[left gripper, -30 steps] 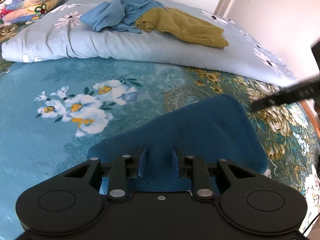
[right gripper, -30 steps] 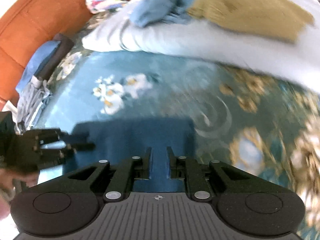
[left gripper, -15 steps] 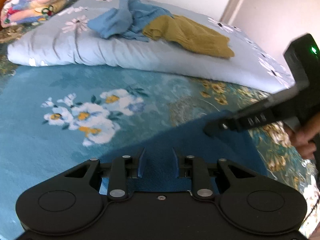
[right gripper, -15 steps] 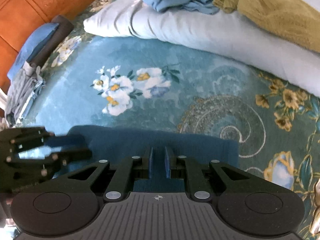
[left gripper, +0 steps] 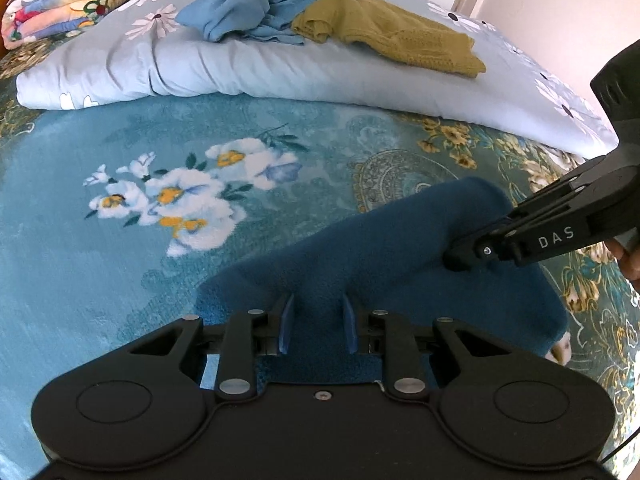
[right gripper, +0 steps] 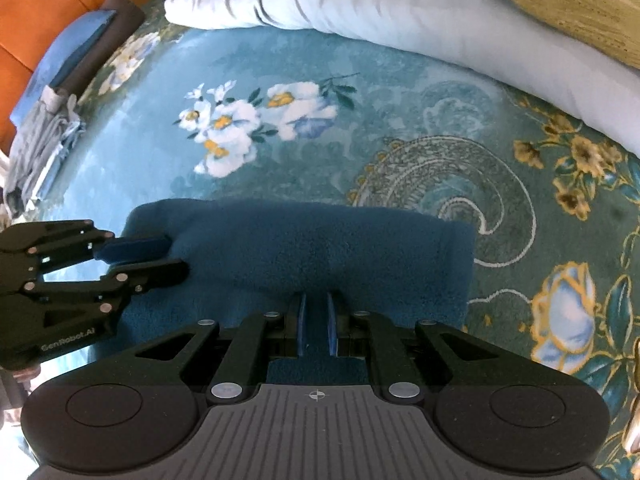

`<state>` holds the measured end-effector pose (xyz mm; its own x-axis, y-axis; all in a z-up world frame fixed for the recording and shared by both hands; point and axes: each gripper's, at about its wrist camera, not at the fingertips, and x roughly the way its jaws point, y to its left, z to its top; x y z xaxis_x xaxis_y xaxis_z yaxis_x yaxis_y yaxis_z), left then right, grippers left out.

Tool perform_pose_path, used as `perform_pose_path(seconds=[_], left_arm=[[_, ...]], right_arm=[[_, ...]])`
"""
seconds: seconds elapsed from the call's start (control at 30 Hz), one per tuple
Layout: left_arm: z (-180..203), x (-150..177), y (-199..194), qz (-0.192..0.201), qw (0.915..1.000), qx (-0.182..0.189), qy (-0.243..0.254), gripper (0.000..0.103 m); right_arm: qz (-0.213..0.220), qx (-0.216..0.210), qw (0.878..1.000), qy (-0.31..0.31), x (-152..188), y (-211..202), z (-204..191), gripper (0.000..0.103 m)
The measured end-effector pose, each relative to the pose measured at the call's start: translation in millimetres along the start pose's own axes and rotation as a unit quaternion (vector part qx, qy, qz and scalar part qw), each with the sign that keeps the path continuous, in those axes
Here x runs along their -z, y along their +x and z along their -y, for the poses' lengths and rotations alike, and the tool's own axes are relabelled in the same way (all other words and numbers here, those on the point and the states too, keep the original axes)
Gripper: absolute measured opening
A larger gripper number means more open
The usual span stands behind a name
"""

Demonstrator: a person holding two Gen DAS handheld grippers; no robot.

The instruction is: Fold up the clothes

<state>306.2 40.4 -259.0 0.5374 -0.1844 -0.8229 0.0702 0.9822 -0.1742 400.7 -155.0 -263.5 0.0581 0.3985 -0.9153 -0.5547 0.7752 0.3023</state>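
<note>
- Fleece, dark blue (right gripper: 304, 248), lies folded into a broad band on the teal flowered bedspread (left gripper: 120, 240), near the front edge of the bed.
- The left gripper (left gripper: 316, 324) points steeply down at the left end of the band. Its blue pads stand partly apart with a raised ridge of the fleece between them; whether they actually pinch it I cannot tell.
- From the other side the left gripper (right gripper: 160, 256) shows one finger over the fleece's left edge and one lower, with cloth in the gap.
- The right gripper (right gripper: 316, 324) is over the near middle of the band, jaws drawn almost together with a thin fold of fleece clenched between the pads.
- Seen from the left, the right gripper (left gripper: 460, 256) has its tip pressed into the fleece's right end, which humps up behind it.
- Farther back a pale blue duvet (left gripper: 280, 76) carries a crumpled light blue garment (left gripper: 256, 12) and a mustard knit (left gripper: 400, 36), touching each other.
</note>
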Motion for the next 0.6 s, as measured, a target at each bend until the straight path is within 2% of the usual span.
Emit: perform_pose_path(seconds=[0.1,0.23,0.27,0.3,0.4,0.47,0.5,0.53,0.57,0.6], left_arm=[[-1.6,-3.1,-7.2,0.021,0.9997,0.006,-0.005,0.023],[-7.5,-6.2,-22.8,0.05,0.9986,0.013,-0.014,0.028],[-9.3,-7.2,-27.6,0.059,0.9981,0.012,-0.016,0.032],[-11.4,-7.8,-33.0,0.067,0.9975,0.009,-0.019,0.042],[-23.4,-6.1,-48.8,0.089,0.9953,0.007,-0.037,0.06],[-35.7,-1.7,-53.5,0.085,0.9947,0.011,-0.057,0.069],[-42.4,1.9,-53.5,0.08,0.9942,0.013,-0.071,0.075],[-49.6,5.8,-51.5,0.069,0.9937,0.019,-0.087,0.076],[-56.4,10.0,-48.2,0.054,0.9928,0.024,-0.104,0.076],[-60.9,13.8,-44.5,0.041,0.9919,0.029,-0.116,0.077]], right_arm=[[0.008,-0.007,1.0,0.008,-1.3,-3.2,2.4,0.009],[0.036,-0.038,0.998,0.02,3.4,-13.8,10.9,0.01],[0.044,-0.047,0.998,0.023,6.0,-17.2,13.9,0.011],[0.049,-0.053,0.997,0.024,8.1,-20.1,16.5,0.018],[0.077,-0.066,0.995,0.025,19.0,-34.2,23.7,0.037],[0.105,-0.075,0.991,0.033,28.9,-48.0,31.8,0.046],[0.116,-0.073,0.99,0.04,33.3,-52.7,37.3,0.06],[0.125,-0.069,0.989,0.048,37.7,-56.8,43.1,0.08],[0.134,-0.066,0.987,0.056,42.0,-60.9,48.9,0.086],[0.135,-0.066,0.986,0.065,46.5,-61.8,56.0,0.086]])
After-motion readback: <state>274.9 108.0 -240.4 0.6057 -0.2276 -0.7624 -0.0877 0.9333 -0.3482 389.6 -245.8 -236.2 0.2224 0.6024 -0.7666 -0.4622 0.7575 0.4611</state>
